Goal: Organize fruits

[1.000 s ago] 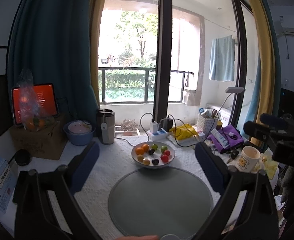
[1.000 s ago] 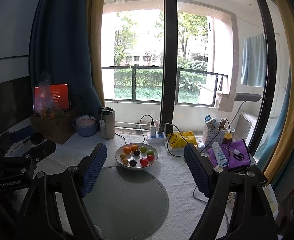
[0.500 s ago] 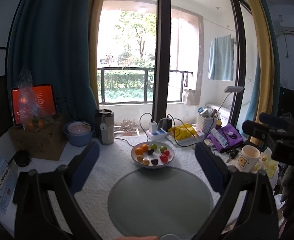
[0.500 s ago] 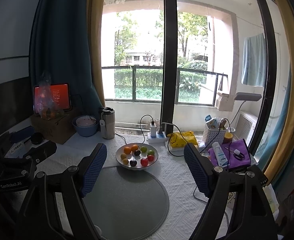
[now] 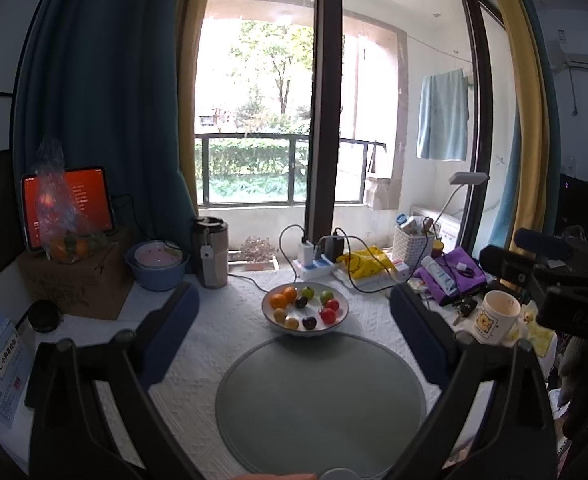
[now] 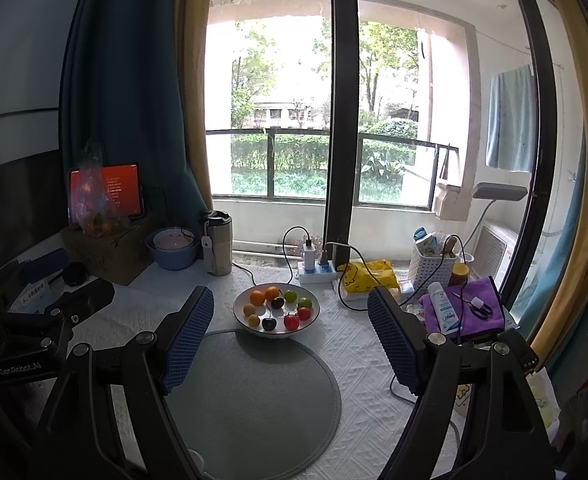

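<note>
Round grey mat (image 5: 320, 404) bare before fruit bowl (image 5: 336, 322), mug (image 5: 496, 316) right, flask (image 5: 210, 252) behind left.

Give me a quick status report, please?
Both tongs, left and right, open, empty. Fruits in bowl, untouched. Grey mat bare; nothing blocking.

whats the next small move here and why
Probably ease the right gripper forward and down toward the bowl to take one fruit, perhaps the near red one. Both grippers are open and empty, short of the bowl, all the fruit is in it, and the round mat is bare.
</note>
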`<state>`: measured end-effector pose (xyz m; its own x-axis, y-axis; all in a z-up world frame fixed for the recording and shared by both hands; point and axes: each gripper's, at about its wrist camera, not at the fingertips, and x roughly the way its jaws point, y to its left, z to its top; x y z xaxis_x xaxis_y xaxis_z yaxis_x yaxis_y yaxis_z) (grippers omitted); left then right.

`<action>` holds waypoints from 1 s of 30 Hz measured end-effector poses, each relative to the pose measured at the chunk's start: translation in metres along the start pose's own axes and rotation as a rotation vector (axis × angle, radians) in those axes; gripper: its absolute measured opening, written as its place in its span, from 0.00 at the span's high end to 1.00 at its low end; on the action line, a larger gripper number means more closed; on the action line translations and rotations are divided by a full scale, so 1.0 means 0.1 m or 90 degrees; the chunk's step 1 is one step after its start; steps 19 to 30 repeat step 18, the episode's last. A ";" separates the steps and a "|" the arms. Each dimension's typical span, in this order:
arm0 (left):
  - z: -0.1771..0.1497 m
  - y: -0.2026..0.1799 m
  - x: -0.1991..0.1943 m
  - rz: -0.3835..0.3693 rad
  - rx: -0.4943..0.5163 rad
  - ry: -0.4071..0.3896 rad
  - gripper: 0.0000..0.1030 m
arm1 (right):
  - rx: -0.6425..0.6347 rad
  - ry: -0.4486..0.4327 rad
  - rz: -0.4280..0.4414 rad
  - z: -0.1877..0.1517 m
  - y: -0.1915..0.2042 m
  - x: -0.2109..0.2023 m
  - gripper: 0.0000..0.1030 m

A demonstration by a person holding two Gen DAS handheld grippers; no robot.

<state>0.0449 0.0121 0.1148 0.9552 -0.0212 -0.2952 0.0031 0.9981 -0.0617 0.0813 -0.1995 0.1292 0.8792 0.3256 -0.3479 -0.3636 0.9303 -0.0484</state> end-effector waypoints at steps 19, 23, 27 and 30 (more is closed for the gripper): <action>-0.03 -0.01 0.03 -0.011 0.004 0.000 0.06 | -0.004 0.006 0.006 -0.02 0.01 0.03 0.20; -0.03 -0.01 0.03 -0.011 0.004 0.000 0.06 | -0.004 0.006 0.006 -0.02 0.01 0.03 0.20; -0.03 -0.01 0.03 -0.011 0.004 0.000 0.06 | -0.004 0.006 0.006 -0.02 0.01 0.03 0.20; -0.03 -0.01 0.03 -0.011 0.004 0.000 0.06 | -0.004 0.006 0.006 -0.02 0.01 0.03 0.20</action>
